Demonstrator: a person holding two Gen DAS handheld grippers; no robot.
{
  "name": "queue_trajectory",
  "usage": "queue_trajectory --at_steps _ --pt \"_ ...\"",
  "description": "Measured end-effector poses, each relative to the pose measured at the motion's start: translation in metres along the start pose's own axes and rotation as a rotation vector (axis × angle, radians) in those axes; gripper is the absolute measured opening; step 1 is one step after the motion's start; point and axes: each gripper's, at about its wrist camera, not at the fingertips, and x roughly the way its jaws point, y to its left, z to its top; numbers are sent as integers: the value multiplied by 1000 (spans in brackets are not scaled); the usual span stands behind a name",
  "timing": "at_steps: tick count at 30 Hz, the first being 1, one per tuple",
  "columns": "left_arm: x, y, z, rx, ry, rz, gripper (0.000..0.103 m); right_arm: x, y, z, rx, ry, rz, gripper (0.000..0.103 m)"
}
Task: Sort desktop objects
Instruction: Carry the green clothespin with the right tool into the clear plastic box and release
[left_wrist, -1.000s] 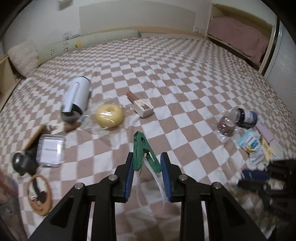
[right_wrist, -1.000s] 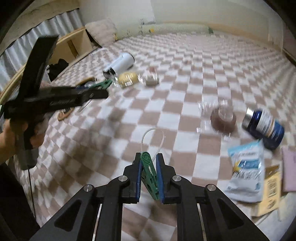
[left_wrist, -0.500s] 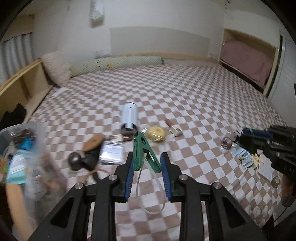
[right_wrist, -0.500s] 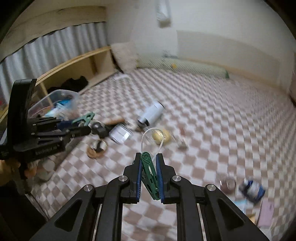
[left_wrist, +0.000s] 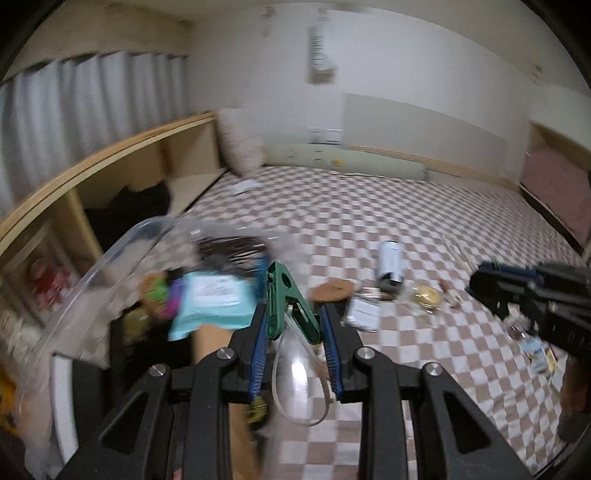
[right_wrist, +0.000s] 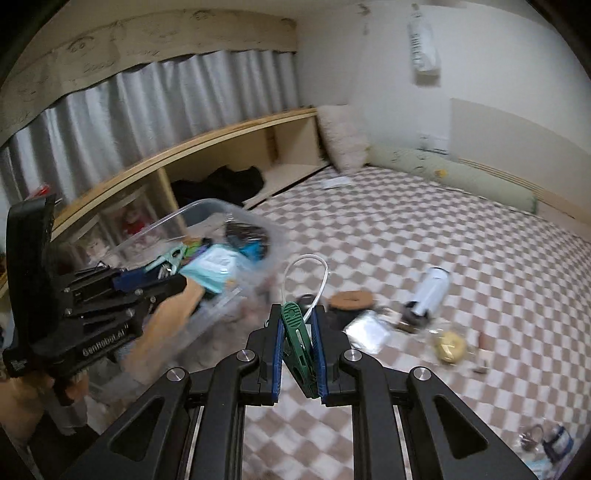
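My left gripper (left_wrist: 293, 332) is shut on a green clothes clip (left_wrist: 284, 302) with a clear plastic loop (left_wrist: 299, 384) hanging from it. It hangs just right of a clear plastic bin (left_wrist: 110, 254) that holds a light blue packet (left_wrist: 214, 302) and several other items. My right gripper (right_wrist: 297, 343) is shut on a second green clip (right_wrist: 295, 330) with a white loop (right_wrist: 314, 273). In the right wrist view the left gripper (right_wrist: 155, 275) sits at the left, in front of the clear bin (right_wrist: 221, 208), its clip (right_wrist: 168, 260) pointing at the bin.
On the checkered bed lie a white cylinder (right_wrist: 430, 291), a cork disc (right_wrist: 351, 299), a small clear box (right_wrist: 367, 332) and a wrapped yellow round thing (right_wrist: 448, 345). A wooden shelf (right_wrist: 207, 147) with dark clothes runs behind the bin. A blue bottle (right_wrist: 557, 443) lies far right.
Both grippers have risen from the bed and swung left, each keeping its clip. The clear bin and the shelf have come into view; the bed items now lie farther off.
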Motion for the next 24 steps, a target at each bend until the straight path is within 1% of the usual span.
queue_trajectory --at_steps 4,6,9,12,15,19,20,22,24 --pt "-19 27 -10 -38 -13 78 28 25 22 9 1 23 51 16" --pt "-10 51 -11 -56 -5 95 28 38 33 15 10 32 88 16" --pt "-5 62 -10 -70 12 101 28 56 53 25 14 41 146 16" --pt "-7 56 -13 -68 16 102 28 70 69 32 7 46 185 16" --pt "-8 51 -17 -62 23 97 28 85 78 38 11 60 204 16" --pt "-21 30 -19 -49 32 85 28 107 80 40 37 93 199 16" --pt "-16 31 -19 -46 32 84 28 111 80 40 40 102 193 16" --pt "-17 46 -31 -51 36 74 28 118 78 38 42 123 183 16" --pt "-18 45 -26 -66 46 57 28 122 77 35 46 139 186 16"
